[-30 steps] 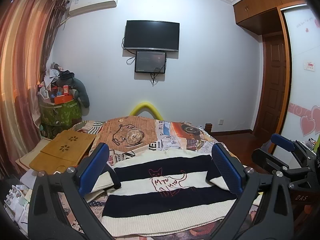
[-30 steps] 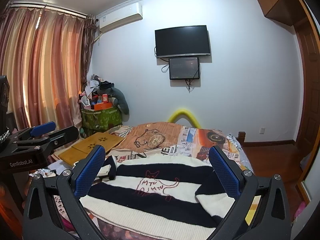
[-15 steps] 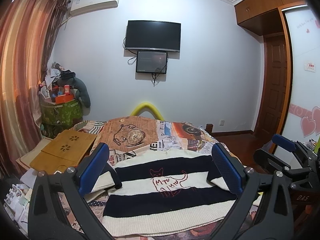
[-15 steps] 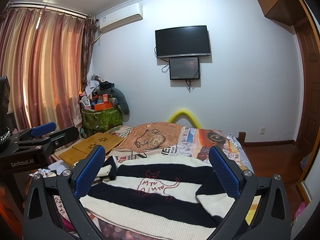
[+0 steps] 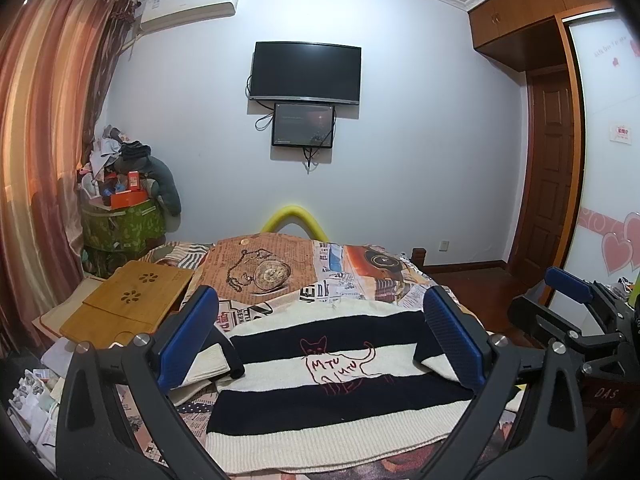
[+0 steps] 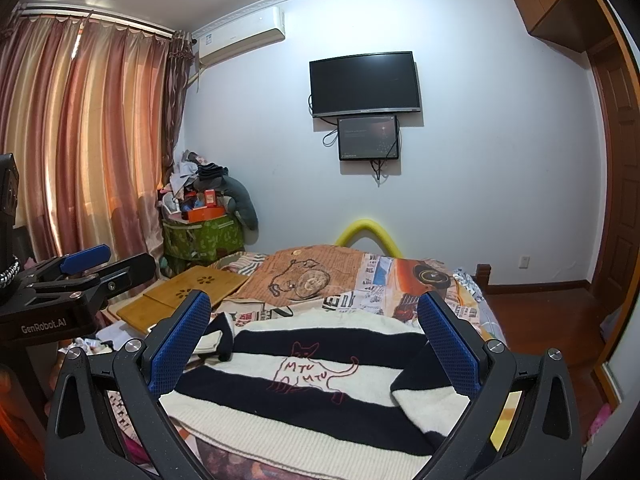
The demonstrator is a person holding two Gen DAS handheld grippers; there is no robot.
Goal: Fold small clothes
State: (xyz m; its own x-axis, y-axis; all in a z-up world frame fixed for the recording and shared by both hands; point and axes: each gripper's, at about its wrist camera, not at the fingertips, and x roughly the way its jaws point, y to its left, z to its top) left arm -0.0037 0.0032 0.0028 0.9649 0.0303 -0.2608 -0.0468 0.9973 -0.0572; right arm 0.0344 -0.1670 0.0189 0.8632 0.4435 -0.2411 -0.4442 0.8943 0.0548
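Observation:
A small navy-and-cream striped sweater (image 5: pixel 320 392) with a red outline cat lies flat on the bed, front up; it also shows in the right wrist view (image 6: pixel 304 396). Its left sleeve (image 5: pixel 208 364) sticks out to the side and its right sleeve (image 6: pixel 428 396) lies folded onto the body. My left gripper (image 5: pixel 320 328) is open and empty above the near part of the sweater. My right gripper (image 6: pixel 316 332) is open and empty, also above it. Each gripper shows at the edge of the other's view.
The bed (image 5: pixel 360 272) carries a newspaper-print cover. A wooden lap desk (image 5: pixel 128 304) lies at its left edge. A cluttered green bin (image 5: pixel 120 224) stands by the curtain. A TV (image 5: pixel 306 72) hangs on the far wall. A wardrobe and door (image 5: pixel 552 184) are at the right.

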